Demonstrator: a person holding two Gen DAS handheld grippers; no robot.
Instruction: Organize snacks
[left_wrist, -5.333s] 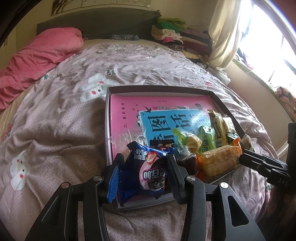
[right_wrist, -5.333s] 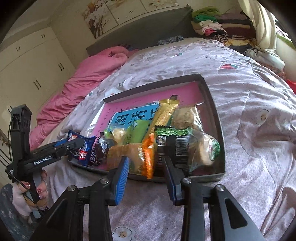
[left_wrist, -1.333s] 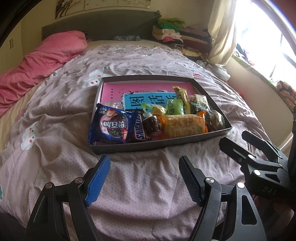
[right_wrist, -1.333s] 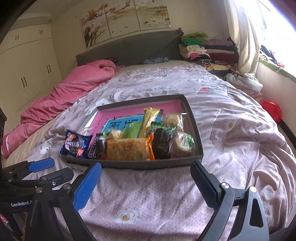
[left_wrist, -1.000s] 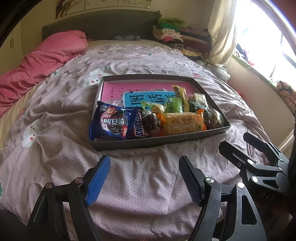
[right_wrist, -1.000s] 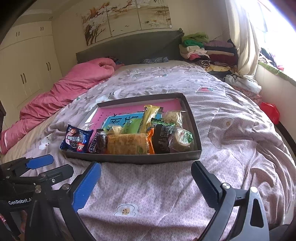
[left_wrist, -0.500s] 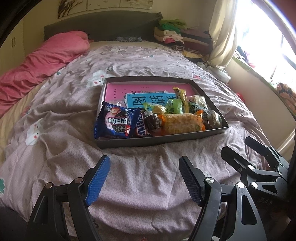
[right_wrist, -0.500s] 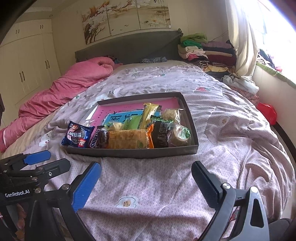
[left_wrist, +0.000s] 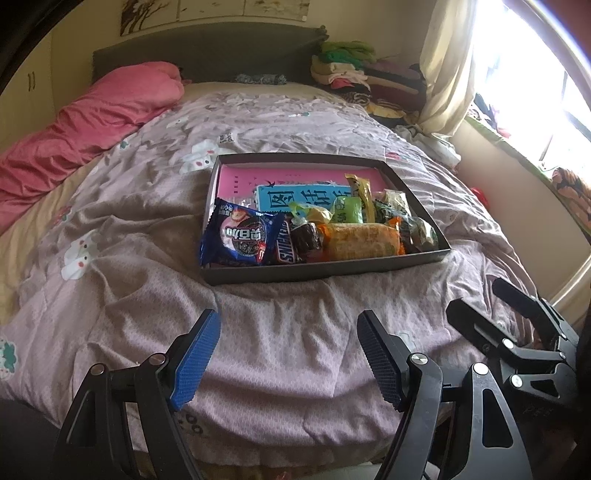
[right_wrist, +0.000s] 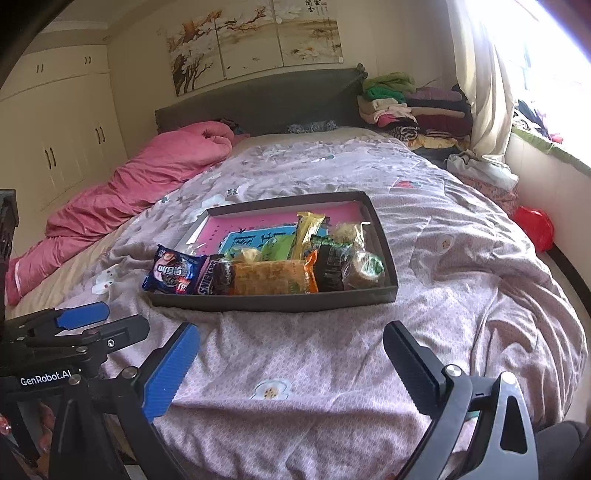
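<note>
A dark shallow box (left_wrist: 325, 267) (right_wrist: 280, 301) lies on the bed with several snack packs along its near side. A blue cookie pack (left_wrist: 240, 236) (right_wrist: 173, 271) leans over its left corner, beside a Snickers bar (left_wrist: 286, 247) and an orange-yellow pack (left_wrist: 362, 242) (right_wrist: 273, 280). My left gripper (left_wrist: 288, 350) is open and empty, well short of the box over the quilt. My right gripper (right_wrist: 291, 362) is open and empty, also short of the box. Each gripper shows in the other's view, the right one (left_wrist: 513, 325) and the left one (right_wrist: 103, 321).
A pink and blue book lines the box floor (left_wrist: 295, 177). A pink duvet (left_wrist: 92, 122) lies at the far left of the bed. Folded clothes (right_wrist: 410, 107) are stacked by the headboard, with a curtain and window at the right. A red bag (right_wrist: 535, 227) sits on the floor.
Both grippers let go of their packs in the box, opened, and have drawn back toward the foot of the bed. The box now looks farther away.
</note>
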